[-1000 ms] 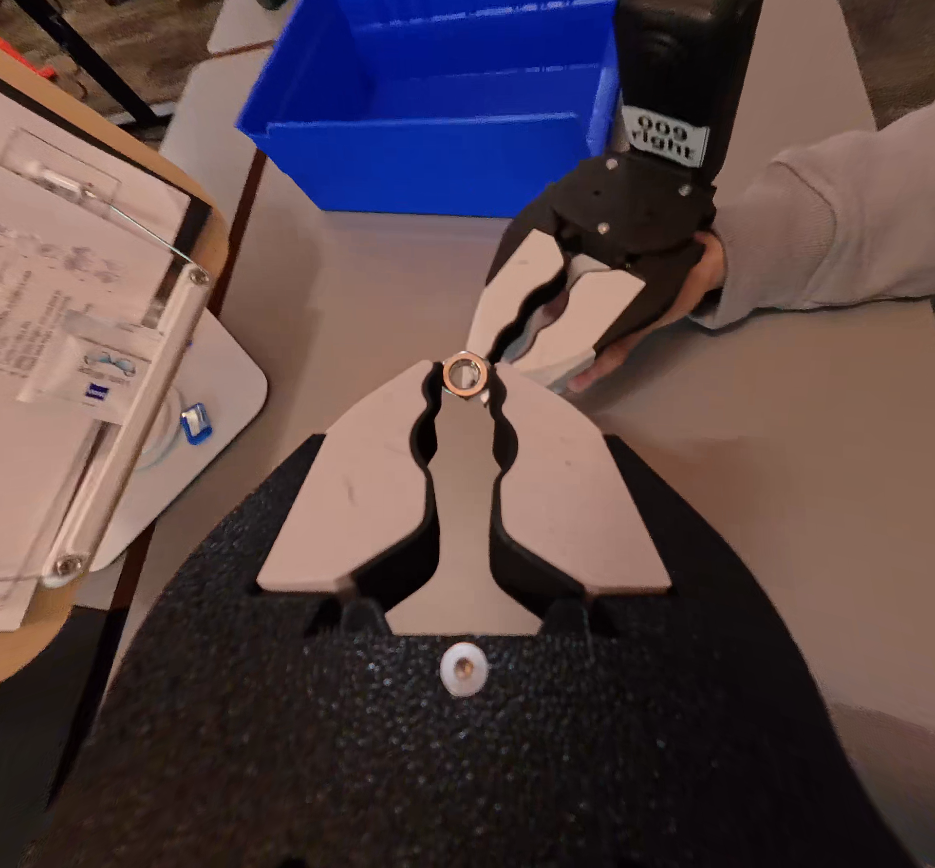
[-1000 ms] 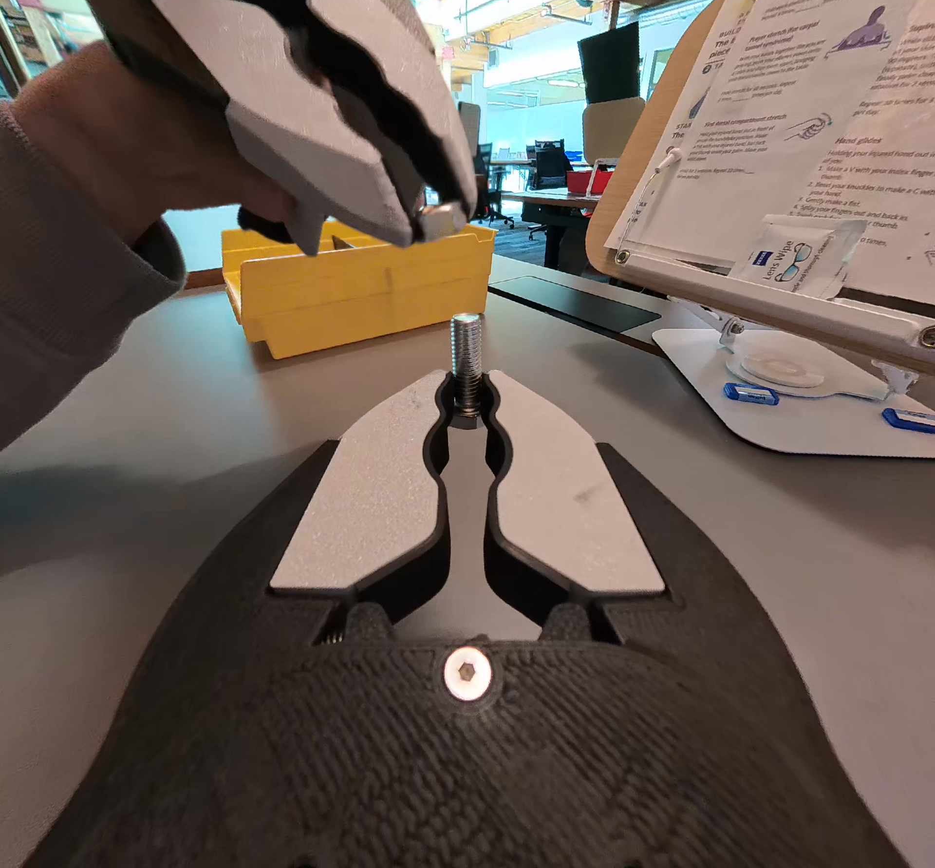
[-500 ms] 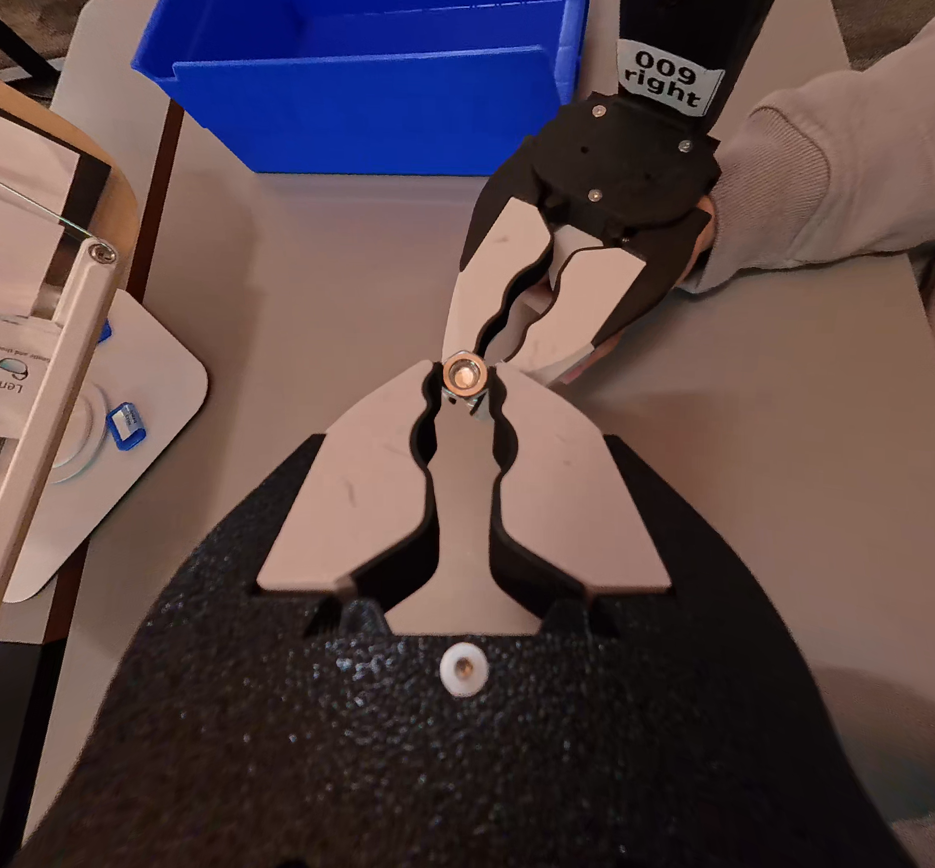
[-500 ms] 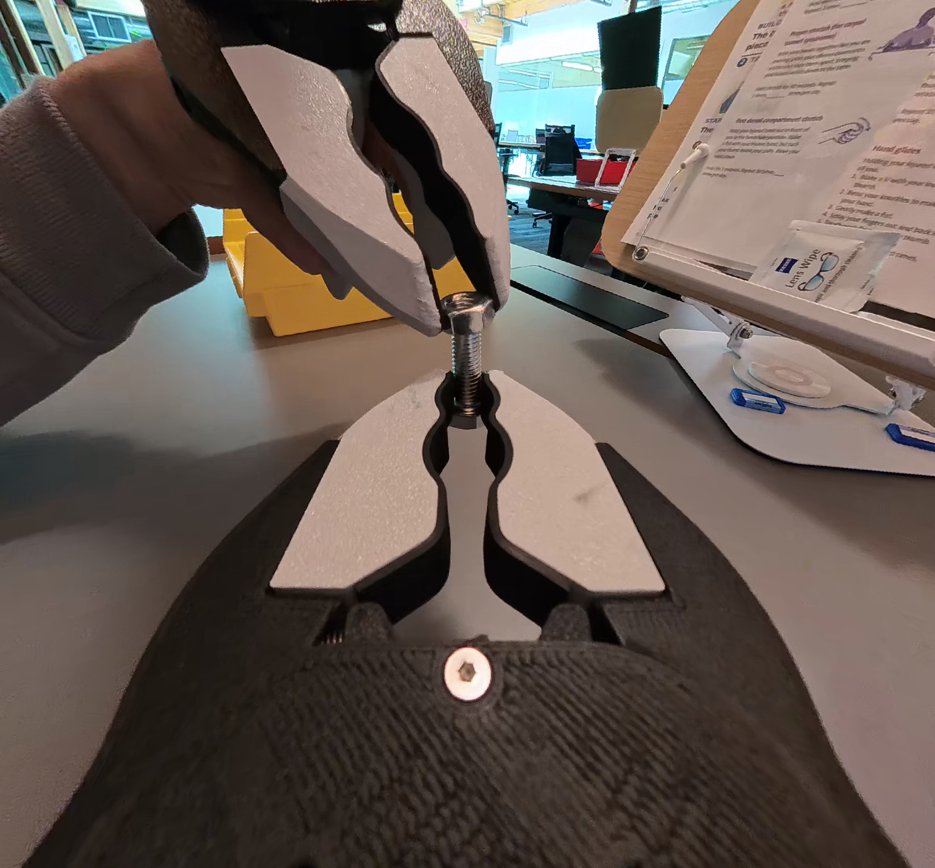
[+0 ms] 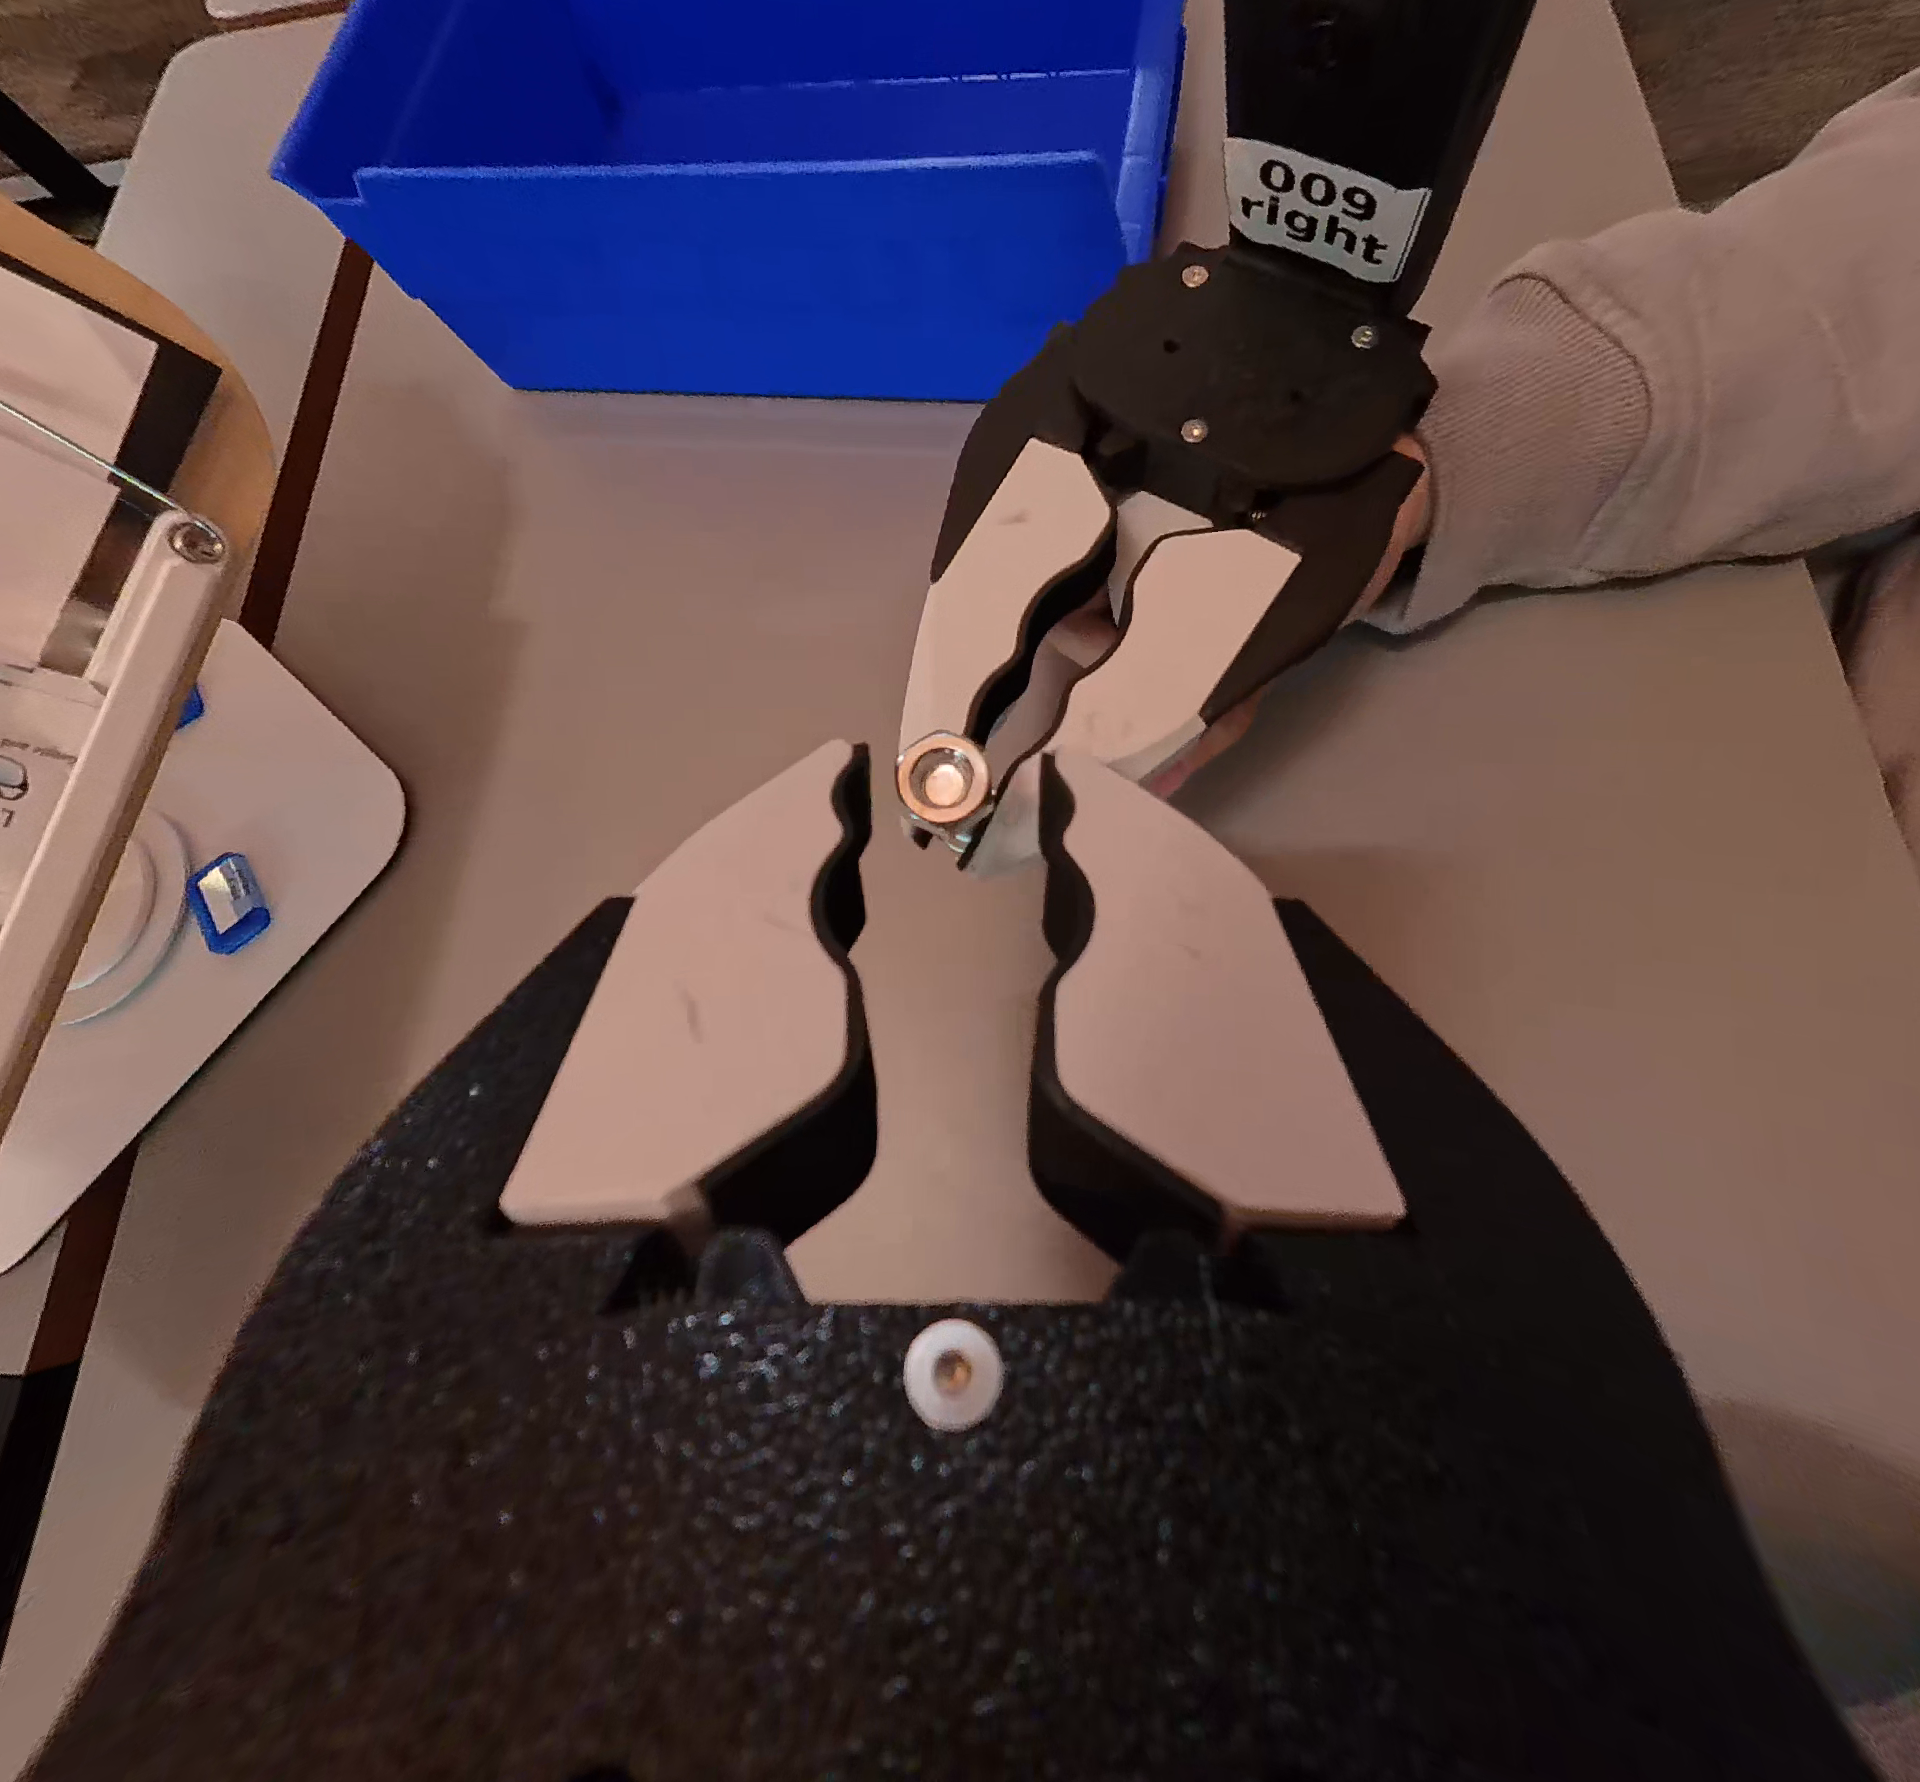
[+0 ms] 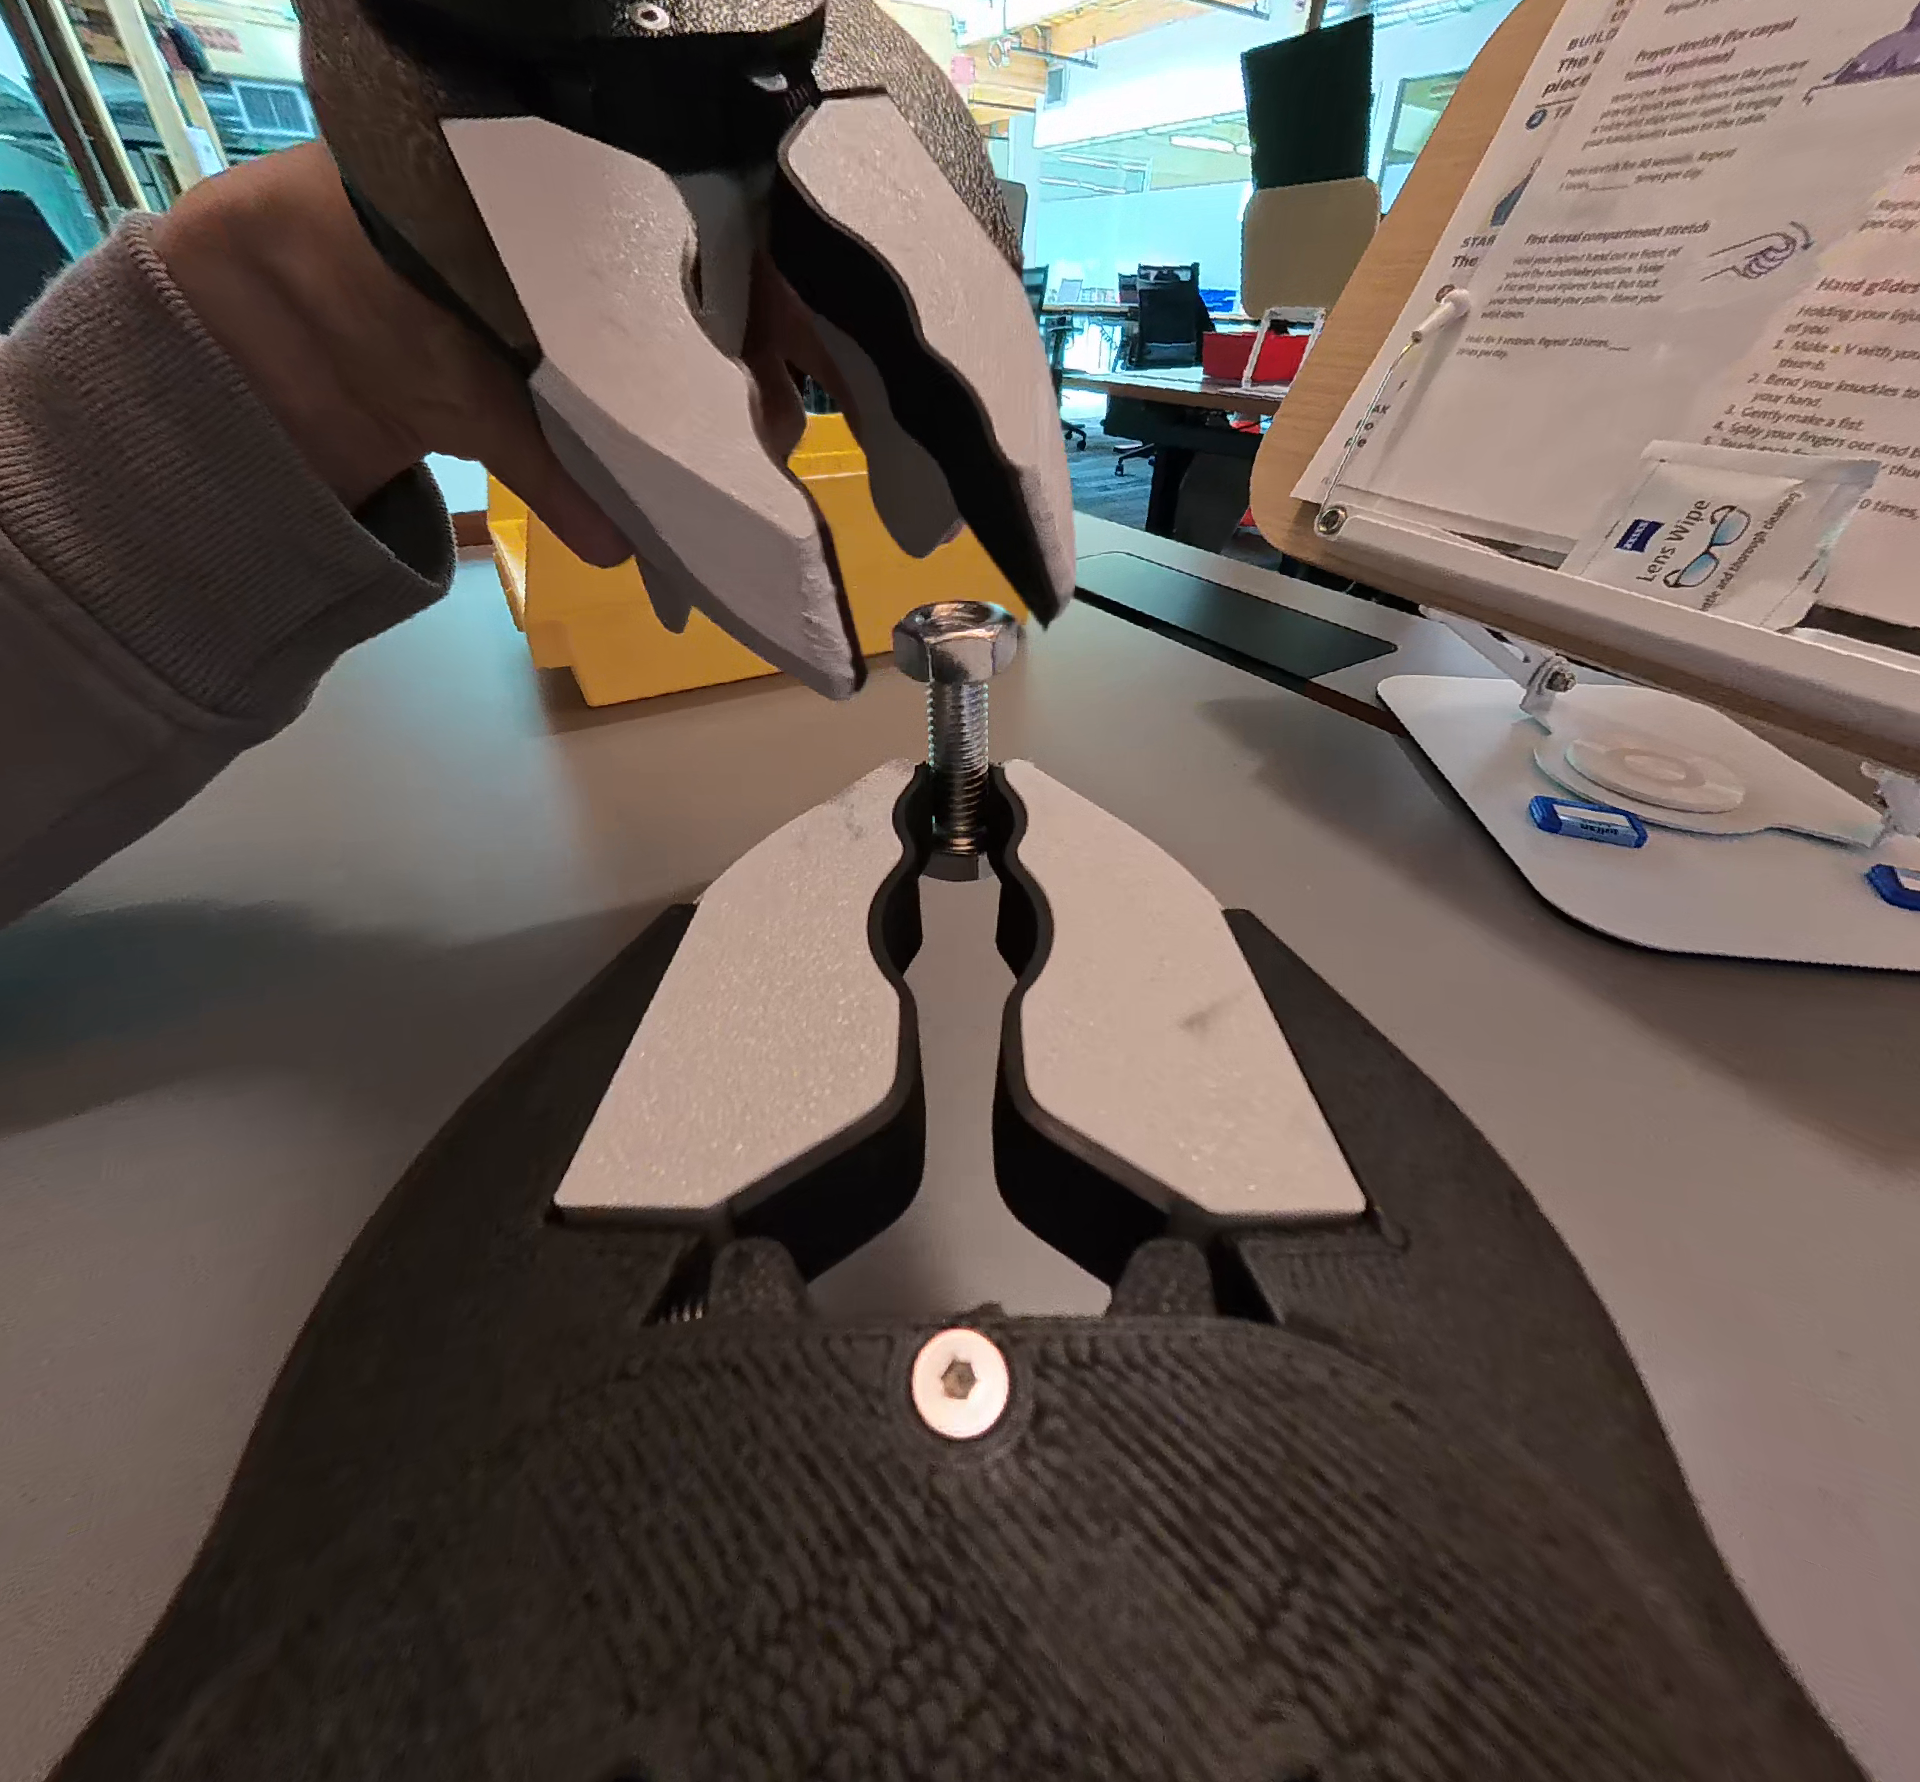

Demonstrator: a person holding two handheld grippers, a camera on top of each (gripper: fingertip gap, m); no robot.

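**A:** Left wrist view: the left gripper stands with its jaws parted on either side of a steel nut sitting atop a bolt, neither pad pressing on it. The right gripper comes in from beyond, in front of a blue bin on the grey table.

**B:** And how would that hardware handle?

**A:** Small, rigid, likely dense for its size (smooth metal, so probably slippery on the flats). The nut's opposite flats look like the surest place to pinch.

**B:** Right wrist view?

**A:** The right gripper is narrowed onto the threaded bolt low on its shank, holding it upright, head down. The nut caps the top end; the left gripper hangs over it, tips spread just clear. A yellow bin sits behind, a document stand to the right.
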